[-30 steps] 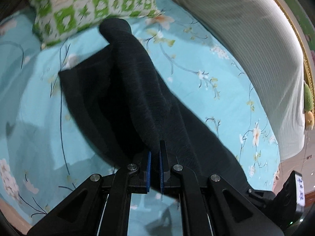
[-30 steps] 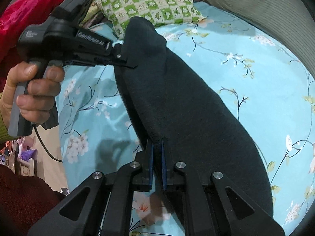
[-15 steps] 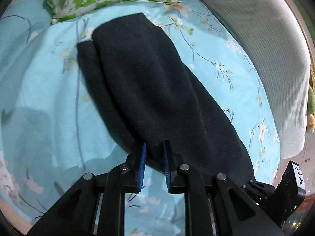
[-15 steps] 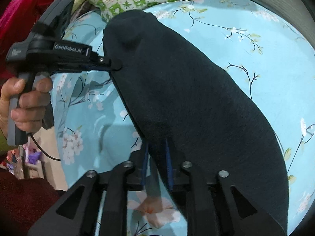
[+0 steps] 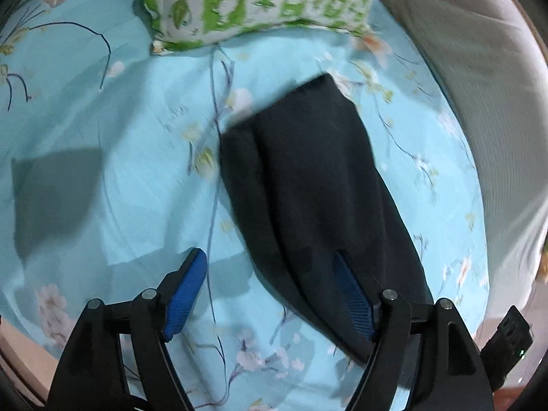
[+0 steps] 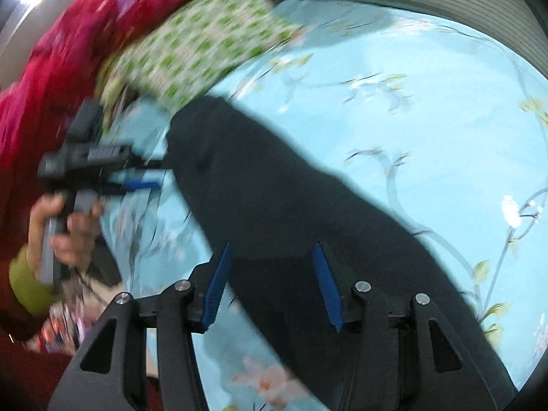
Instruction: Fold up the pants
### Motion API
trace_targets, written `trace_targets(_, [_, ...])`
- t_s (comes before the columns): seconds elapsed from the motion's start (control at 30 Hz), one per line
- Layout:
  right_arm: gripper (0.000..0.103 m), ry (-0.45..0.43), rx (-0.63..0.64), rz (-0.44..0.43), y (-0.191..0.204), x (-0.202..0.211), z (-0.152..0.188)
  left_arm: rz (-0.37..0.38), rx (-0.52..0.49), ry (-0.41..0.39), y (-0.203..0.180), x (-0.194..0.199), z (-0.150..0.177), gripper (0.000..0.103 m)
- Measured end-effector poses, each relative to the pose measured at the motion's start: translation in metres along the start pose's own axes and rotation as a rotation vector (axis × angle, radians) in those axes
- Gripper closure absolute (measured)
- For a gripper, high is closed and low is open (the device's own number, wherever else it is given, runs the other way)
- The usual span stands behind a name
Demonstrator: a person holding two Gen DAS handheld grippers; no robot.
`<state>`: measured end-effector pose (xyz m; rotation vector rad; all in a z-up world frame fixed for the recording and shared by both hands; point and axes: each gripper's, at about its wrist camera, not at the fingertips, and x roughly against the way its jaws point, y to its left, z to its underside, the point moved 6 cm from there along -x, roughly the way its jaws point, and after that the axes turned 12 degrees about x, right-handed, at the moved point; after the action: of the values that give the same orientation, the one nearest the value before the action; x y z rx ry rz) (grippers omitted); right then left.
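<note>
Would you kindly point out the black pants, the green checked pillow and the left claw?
black pants (image 5: 315, 185): left wrist view, middle of the folded cloth.
green checked pillow (image 5: 260, 0): left wrist view, its patterned face.
left claw (image 5: 270, 291): left wrist view, midway between fingertips.

Both cameras ride on hand-held grippers and look steeply down at the dark pants (image 5: 318, 198) from close above. The left wrist view looks along them toward the green checked pillow (image 5: 260, 0) beyond their far end. The right wrist view sits over the pants (image 6: 301, 226) at the opposite end, facing the same pillow (image 6: 202, 44). Both views share the pants, the pillow and the floral sheet (image 5: 113, 130).
</note>
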<state>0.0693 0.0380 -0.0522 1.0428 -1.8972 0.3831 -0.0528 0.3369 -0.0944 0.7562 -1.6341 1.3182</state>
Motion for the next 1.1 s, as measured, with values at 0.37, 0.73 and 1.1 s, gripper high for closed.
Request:
trace_targets(0.37, [0.052,0.011,-0.215,0.013,-0.081,-0.039,-0.034,-0.047,0.07,0.026,0.001,-0.023,-0.031,0.026])
trace_targets(0.73, [0.074,0.173,0.013,-0.005,-0.041,-0.08,-0.025,-0.07,-0.043,-0.04,-0.004,-0.031,-0.022,0.061])
trace_targets(1.1, [0.095,0.079,0.238,0.125,-0.015,-0.026,-0.051,0.16,-0.247,-0.195,-0.037,0.041,0.003,0.093])
